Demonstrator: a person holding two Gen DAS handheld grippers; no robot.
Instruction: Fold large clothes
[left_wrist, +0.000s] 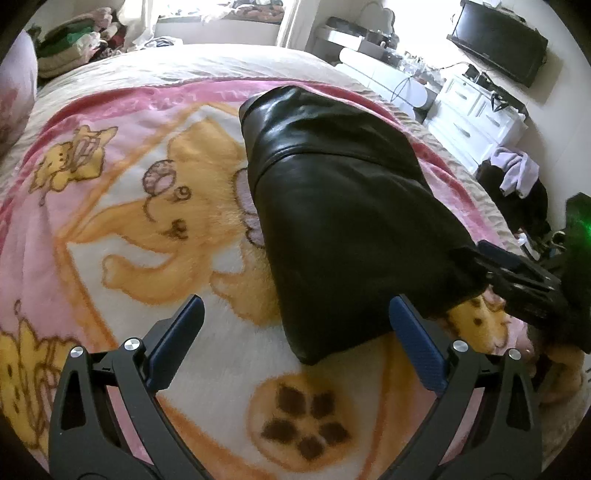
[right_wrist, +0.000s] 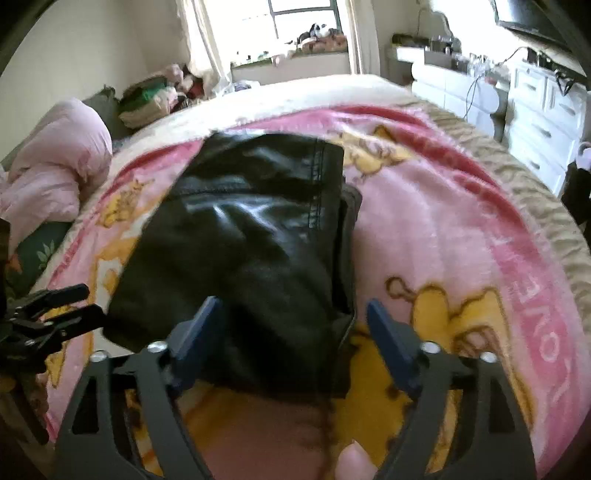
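A black leather garment (left_wrist: 332, 206) lies folded into a long block on the pink cartoon blanket (left_wrist: 140, 206); it also shows in the right wrist view (right_wrist: 243, 229). My left gripper (left_wrist: 295, 321) is open, its blue pads either side of the garment's near corner, just above the blanket. My right gripper (right_wrist: 291, 325) is open over the garment's near edge. In the left wrist view the right gripper (left_wrist: 517, 277) sits at the garment's right corner. In the right wrist view the left gripper (right_wrist: 55, 314) sits at the garment's left corner.
A pink duvet (right_wrist: 55, 162) is bunched at the bed's left. Piled clothes (left_wrist: 74, 40) lie at the far left corner. White drawers (left_wrist: 476, 118) and a dark chair with clothes (left_wrist: 517, 177) stand to the right of the bed.
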